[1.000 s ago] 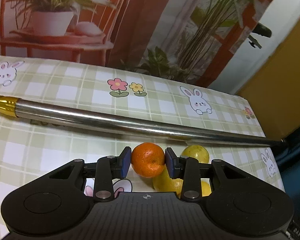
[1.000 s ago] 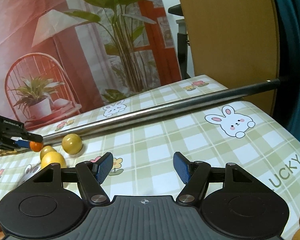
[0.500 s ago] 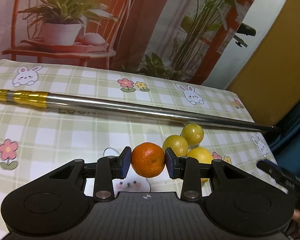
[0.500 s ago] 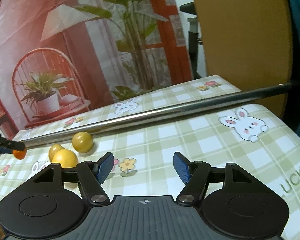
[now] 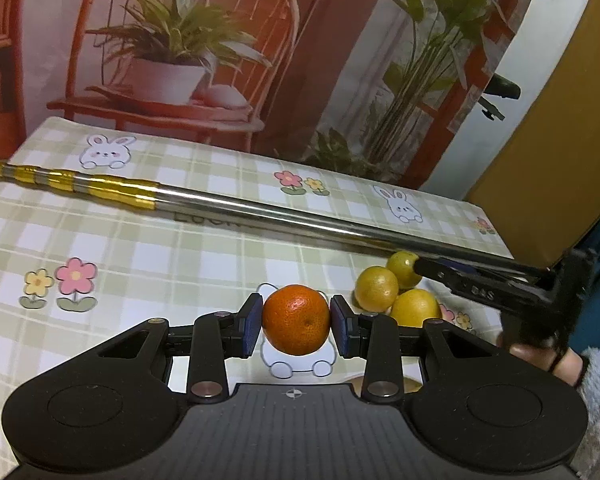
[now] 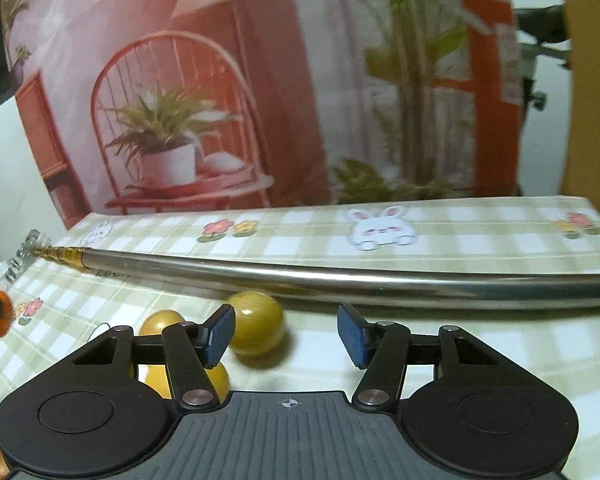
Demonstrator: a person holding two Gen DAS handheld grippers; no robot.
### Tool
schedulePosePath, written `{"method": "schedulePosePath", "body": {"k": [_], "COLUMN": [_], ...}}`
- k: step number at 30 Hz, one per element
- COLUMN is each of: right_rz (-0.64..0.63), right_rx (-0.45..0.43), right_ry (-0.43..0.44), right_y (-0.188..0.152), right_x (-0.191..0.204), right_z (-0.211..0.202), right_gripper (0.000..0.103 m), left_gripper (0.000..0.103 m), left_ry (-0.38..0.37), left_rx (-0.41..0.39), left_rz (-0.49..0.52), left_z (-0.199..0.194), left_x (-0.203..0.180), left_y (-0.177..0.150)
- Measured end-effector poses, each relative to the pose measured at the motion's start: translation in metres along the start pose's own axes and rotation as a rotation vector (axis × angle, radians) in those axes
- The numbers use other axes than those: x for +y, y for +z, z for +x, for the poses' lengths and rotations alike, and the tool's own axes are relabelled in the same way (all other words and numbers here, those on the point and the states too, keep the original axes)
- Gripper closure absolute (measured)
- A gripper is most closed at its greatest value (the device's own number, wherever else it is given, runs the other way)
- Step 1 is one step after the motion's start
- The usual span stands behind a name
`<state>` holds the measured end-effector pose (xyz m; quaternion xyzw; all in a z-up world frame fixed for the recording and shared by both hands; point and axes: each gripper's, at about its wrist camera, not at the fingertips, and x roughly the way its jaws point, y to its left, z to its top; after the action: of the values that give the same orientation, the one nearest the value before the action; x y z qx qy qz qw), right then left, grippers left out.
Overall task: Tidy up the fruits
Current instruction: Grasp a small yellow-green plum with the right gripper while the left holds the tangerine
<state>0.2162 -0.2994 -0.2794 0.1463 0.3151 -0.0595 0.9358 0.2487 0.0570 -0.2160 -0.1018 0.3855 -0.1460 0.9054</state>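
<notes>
- The left gripper [image 5: 296, 326] was seen at the lower centre of the left wrist view, its jaws closed on an orange mandarin [image 5: 296, 319], which was held clear of the checked surface [image 5: 172, 264].
- The mandarin was clamped across its widest part by the blue pads [image 5: 253, 324]; it was judged light, slightly soft and easily bruised, so a gentle grip at the middle was thought best.
- Three yellow fruits [image 5: 396, 294] were clustered touching one another at the right of that view, just beside a long metal rod [image 5: 260, 210] laid across the surface.
- The right gripper [image 6: 286, 332] was shown at the lower centre of the right wrist view; its jaws were closing with nothing pressed between them.
- One round yellow fruit [image 6: 256, 328] lay just beyond the left pad, close to the rod; two more were partly hidden behind the left finger.
- The yellow fruits looked smooth and glossy, so they were judged firm but liable to roll or slip; a hold across the widest part was advised.
</notes>
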Motion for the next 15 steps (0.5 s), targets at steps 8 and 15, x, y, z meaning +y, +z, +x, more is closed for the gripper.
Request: {"method": "schedulePosePath", "body": {"k": [8, 15], "right_rz": [0.031, 0.073], "right_rx": [0.061, 0.100], "right_ry": [0.024, 0.023], "right_y": [0.008, 0.003], "right_x": [0.015, 0.012], "right_z": [0.038, 0.044], "right_gripper": [0.050, 0.059], "left_gripper": [0.064, 0.064], "left_ry": [-0.004, -0.011], "left_rx": [-0.014, -0.011], "left_rz": [-0.018, -0.005], "left_z": [-0.008, -0.012], "left_x": [0.006, 0.003], "left_y": [-0.008, -0.015]}}
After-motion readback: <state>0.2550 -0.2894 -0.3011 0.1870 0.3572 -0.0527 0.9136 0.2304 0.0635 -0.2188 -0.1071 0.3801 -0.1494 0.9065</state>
